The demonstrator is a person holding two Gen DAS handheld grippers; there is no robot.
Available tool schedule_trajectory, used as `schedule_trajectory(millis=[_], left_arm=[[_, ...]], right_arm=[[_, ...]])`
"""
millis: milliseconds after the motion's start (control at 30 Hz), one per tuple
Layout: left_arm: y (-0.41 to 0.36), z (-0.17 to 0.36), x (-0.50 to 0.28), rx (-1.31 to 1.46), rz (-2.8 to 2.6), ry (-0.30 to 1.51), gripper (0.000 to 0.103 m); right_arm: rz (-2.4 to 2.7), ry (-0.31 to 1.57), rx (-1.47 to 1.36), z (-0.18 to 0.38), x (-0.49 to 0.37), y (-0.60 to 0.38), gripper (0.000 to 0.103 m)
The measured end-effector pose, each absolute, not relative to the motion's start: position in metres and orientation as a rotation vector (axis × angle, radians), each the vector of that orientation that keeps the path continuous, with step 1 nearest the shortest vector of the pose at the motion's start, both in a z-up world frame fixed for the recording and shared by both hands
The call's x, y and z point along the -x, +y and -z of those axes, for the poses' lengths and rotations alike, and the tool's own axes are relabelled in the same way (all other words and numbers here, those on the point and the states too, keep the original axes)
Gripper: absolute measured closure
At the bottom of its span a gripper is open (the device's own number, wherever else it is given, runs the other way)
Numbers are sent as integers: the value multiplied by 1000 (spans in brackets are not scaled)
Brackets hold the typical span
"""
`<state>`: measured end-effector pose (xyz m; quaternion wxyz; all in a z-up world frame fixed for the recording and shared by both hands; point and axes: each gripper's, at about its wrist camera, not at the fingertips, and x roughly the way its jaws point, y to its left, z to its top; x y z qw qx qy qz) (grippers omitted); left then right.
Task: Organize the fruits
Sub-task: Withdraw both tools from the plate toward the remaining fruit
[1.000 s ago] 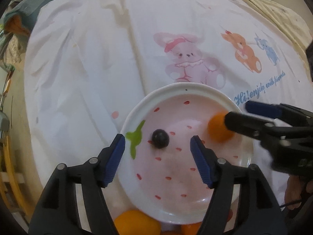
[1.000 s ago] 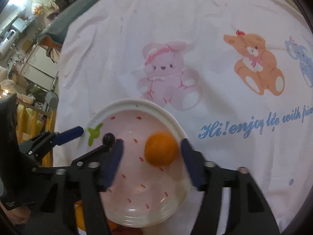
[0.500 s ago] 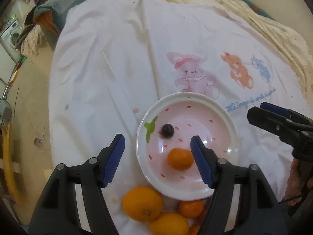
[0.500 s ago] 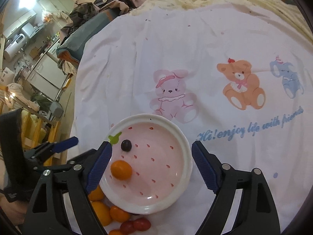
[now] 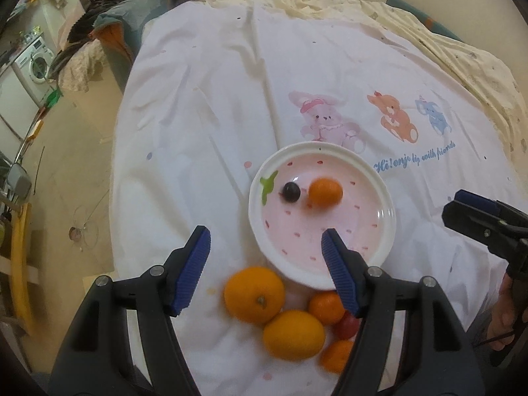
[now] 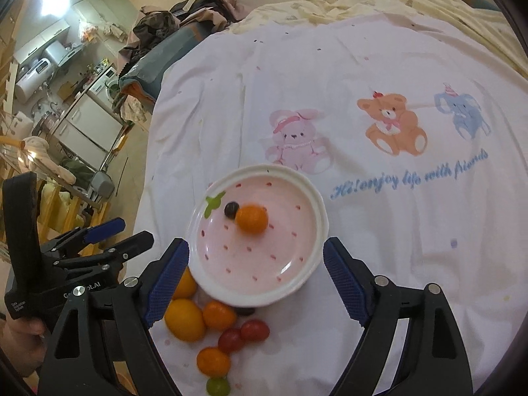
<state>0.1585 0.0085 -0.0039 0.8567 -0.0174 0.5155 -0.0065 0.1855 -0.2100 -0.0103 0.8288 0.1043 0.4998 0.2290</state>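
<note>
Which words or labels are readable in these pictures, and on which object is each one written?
"Hi! enjoy life with friends": blue script on the white sheet, under the printed animals.
White print on the left gripper body: partly hidden, only fragments show, not readable.
Small white label lower on the same body: too small to read.
Nothing else carries text.

Our left gripper points steeply downward, its blue-padded jaws apart and empty. Our right gripper, at its right, tilts downward too, jaws spread wide with nothing gripped.
</note>
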Motion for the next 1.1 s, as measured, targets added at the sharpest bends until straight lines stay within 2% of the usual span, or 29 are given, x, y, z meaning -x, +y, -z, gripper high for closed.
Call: schedule_trajectory(millis=[333,633,1100], left_arm=[[26,8,-131,113,-25,1090,36],[71,40,-128,329,-101,1178,36],[35,89,-143,292,-50,1348,36]], right_arm=[[-443,1094,-266,19,-149,-226,17],[-367,1178,-374,58,-137,-242,17],[-339,1228,-415,75,-146,-243,17]])
